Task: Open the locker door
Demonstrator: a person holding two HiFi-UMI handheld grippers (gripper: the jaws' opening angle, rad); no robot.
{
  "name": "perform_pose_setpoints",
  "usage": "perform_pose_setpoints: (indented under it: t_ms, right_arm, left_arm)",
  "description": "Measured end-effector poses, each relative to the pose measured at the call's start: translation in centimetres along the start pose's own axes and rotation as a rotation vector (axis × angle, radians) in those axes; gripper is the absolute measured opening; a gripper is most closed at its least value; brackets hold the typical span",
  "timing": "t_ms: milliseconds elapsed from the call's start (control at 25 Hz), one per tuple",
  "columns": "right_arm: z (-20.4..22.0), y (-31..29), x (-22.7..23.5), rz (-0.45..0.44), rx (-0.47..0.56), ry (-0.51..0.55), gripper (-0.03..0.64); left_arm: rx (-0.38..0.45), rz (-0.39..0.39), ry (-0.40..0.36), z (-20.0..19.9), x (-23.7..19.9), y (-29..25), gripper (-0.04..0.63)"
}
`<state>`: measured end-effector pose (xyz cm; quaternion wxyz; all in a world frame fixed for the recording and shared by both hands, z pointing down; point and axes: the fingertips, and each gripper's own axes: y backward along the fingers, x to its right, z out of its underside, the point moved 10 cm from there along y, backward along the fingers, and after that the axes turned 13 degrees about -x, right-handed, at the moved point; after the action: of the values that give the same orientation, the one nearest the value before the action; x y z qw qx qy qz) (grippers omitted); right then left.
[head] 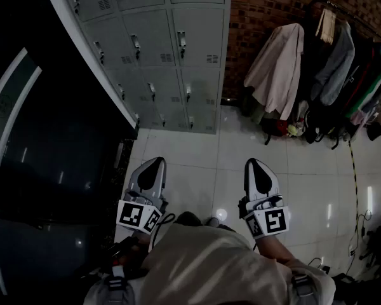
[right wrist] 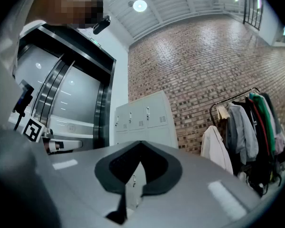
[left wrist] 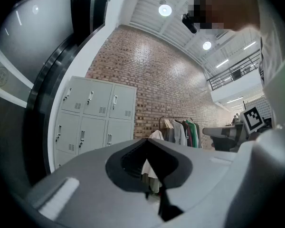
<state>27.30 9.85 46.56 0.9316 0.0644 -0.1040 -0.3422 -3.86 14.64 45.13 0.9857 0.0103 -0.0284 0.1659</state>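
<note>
— While each is held low over the tiled floor [head: 197, 164], how are the jaws of the left hand-held gripper [head: 153, 165] and the right hand-held gripper [head: 256, 165] set?
— Both pairs are pressed together, and nothing is gripped or touched. Black-and-white square markers [head: 133, 215] are carried on each cube.
— Where is the locker door found?
— The grey lockers [head: 171, 49] are seen well ahead, set against a brick wall [head: 273, 5]. Every door is closed, so the contents are hidden. Coats [head: 276, 68] are hung to their right.
</note>
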Motion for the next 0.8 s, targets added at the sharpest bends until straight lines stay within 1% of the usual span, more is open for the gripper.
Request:
perform_pose_setpoints:
  t_ms: [80, 200, 240, 400, 480, 640, 760, 800]
  right_arm:
    - [-0.1, -0.1, 0.4, -0.008, -0.021, 0.017, 0.000]
    - [1.1, 0.0, 1.5, -0.019, -0.134, 0.081, 0.000]
    - [1.3, -0.1, 1.7, -0.021, -0.147, 0.088, 0.000]
    - [0.6, -1.3, 1.9, -0.020, -0.099, 0.042, 0.000]
    - [1.2, -2.1, 2.5, -0.016, -0.120, 0.053, 0.000]
    - [2.6, -5.1, 3.1, -0.008, -0.146, 0.083, 0.000]
    - [2.3, -8.3, 2.7, -0.010, -0.092, 0.027, 0.000]
    - [2.5, -9.3, 2.7, -0.011, -0.094, 0.026, 0.001]
  left_arm:
    - [0.003, -0.005, 0.005, 0.4, 0.1, -0.3, 0.032]
    - [0.001, -0.014, 0.014, 0.9, -0.1, -0.8, 0.032]
    - [-0.001, -0.017, 0.016, 1.1, -0.3, -1.0, 0.032]
    - [-0.003, -0.019, 0.015, 1.3, -0.8, -2.1, 0.032]
    - [-0.001, -0.013, 0.015, 1.5, -1.4, -3.0, 0.032]
    - [-0.006, -0.003, 0.022, 2.6, -4.0, -5.3, 0.032]
    - [-0.006, 0.000, 0.030, 3.0, -6.4, -7.0, 0.032]
    - [-0.003, 0.003, 0.030, 3.0, -7.3, -7.6, 0.032]
